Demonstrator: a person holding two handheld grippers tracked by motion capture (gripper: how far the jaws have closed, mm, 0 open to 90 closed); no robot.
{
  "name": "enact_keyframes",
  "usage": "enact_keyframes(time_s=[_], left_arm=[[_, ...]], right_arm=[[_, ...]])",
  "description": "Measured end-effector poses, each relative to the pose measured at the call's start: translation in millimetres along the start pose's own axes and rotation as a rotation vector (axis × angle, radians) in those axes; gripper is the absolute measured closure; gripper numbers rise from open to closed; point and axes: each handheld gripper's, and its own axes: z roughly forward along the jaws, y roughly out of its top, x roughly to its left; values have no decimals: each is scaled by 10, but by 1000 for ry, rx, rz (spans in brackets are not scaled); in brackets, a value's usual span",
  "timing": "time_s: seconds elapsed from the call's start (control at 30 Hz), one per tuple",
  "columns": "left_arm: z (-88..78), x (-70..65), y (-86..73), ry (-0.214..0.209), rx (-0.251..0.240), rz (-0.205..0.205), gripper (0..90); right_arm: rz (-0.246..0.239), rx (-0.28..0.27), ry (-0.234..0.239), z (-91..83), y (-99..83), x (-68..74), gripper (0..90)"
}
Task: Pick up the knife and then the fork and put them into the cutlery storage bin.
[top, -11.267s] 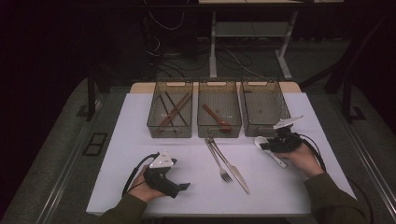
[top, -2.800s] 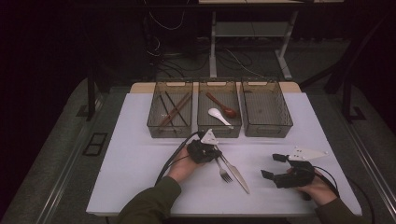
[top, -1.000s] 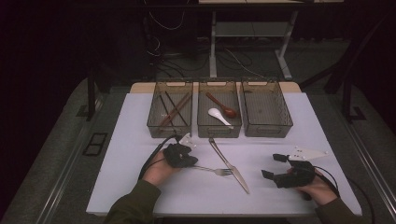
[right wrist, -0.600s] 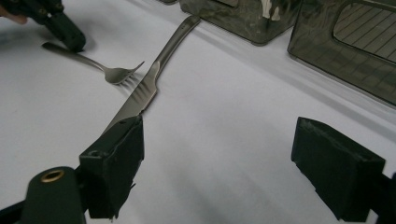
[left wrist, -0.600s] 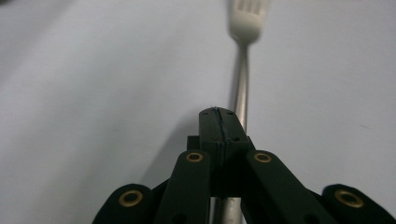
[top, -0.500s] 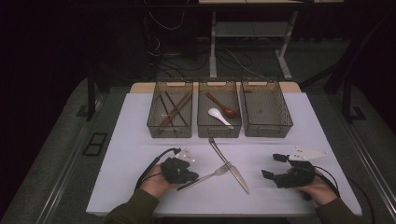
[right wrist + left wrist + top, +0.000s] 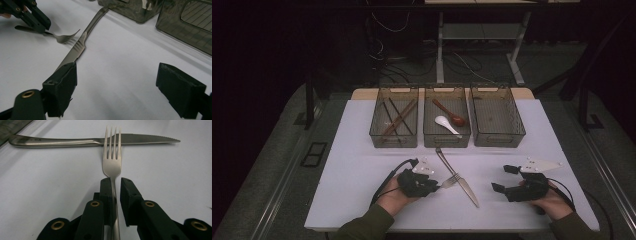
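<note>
A steel fork [image 7: 111, 167] lies on the white table, its tines resting across a steel knife [image 7: 62, 142]. My left gripper [image 7: 115, 180] straddles the fork's handle. Its jaws have just been opening: the left pad is against the handle and a thin gap shows at the right pad. In the high view this gripper [image 7: 434, 186] sits left of the fork [image 7: 448, 181] and the knife [image 7: 468, 192]. My right gripper [image 7: 503, 178] rests open on the table to the right, nothing between its jaws. Its own view [image 7: 125, 82] looks along the knife [image 7: 75, 51] toward the fork [image 7: 62, 38].
Three clear bins stand in a row behind the cutlery. The left bin [image 7: 393, 141] holds chopsticks, the middle bin [image 7: 447, 141] a white spoon [image 7: 446, 123] and a brown spoon [image 7: 452, 116]. The right bin [image 7: 499, 141] stands beside them. The table's front edge is close to both hands.
My left hand has shifted toward the front edge and a little right, swinging the fork so its tines now lie on the knife. The right hand has stayed put.
</note>
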Motion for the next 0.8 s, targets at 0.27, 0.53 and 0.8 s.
enact_keyframes(time_s=[0.27,0.53,0.8], left_arm=[[52,-8,-38,15,11,22,817],[61,-45,-37,31,-9,22,843],[-60,-40,39,51,-64,19,845]], right_arm=[[0,4,0,7,-2,2,169],[28,8,13,23,5,-1,131],[119,35,60,55,121,20,130]])
